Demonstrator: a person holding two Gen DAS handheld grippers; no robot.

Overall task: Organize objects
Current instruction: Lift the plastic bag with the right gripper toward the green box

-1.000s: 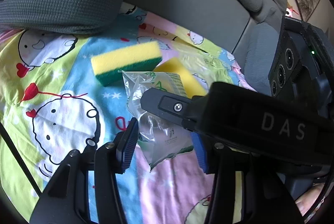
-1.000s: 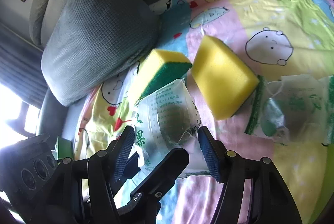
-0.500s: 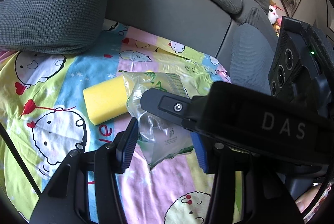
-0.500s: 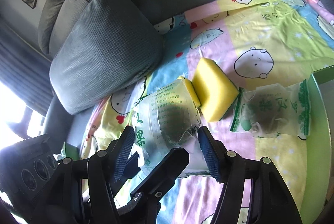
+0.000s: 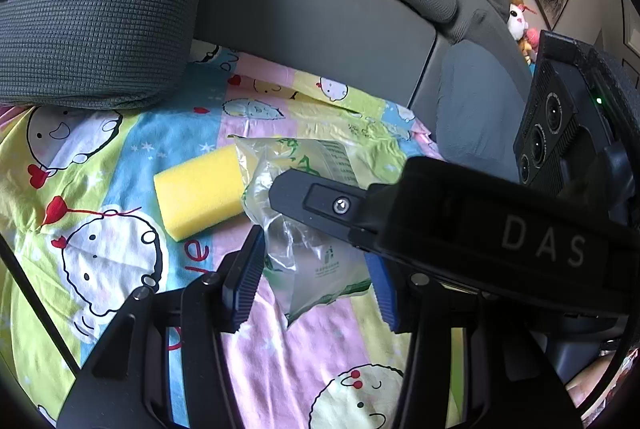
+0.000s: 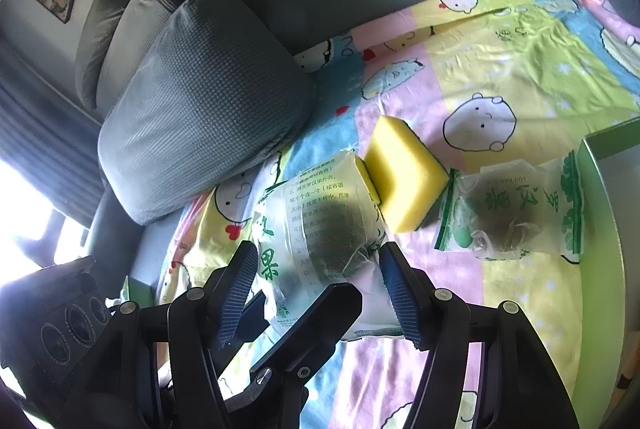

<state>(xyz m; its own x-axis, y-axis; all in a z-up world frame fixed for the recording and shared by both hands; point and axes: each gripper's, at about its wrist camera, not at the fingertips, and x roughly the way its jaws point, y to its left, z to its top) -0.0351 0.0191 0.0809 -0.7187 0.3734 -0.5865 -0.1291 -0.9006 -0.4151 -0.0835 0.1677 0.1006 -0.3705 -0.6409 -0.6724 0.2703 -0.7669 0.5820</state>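
Both grippers hold one clear plastic packet with green print [image 5: 308, 229] between them, lifted above the cartoon-print sheet [image 5: 100, 249]. My left gripper [image 5: 316, 281] is shut on it, and the right gripper's body crosses in front. In the right wrist view the same packet [image 6: 320, 229] sits between the right gripper's [image 6: 318, 289] blue pads, gripped. A yellow sponge [image 5: 200, 193] lies on the sheet behind the packet; it also shows in the right wrist view [image 6: 404, 173]. A second packet [image 6: 512, 213] lies to the right of the sponge.
A grey cushion [image 5: 100, 9] rests at the back left against the grey sofa back [image 5: 312, 13]. A light green tray [image 6: 600, 269] has its rim at the right edge of the right wrist view. Plush toys [image 5: 520, 25] sit far right on the sofa.
Both grippers have lifted and pulled back with the packet. The green-and-yellow sponge seen one second ago is now hidden behind the packet. The green tray has come into the right wrist view.
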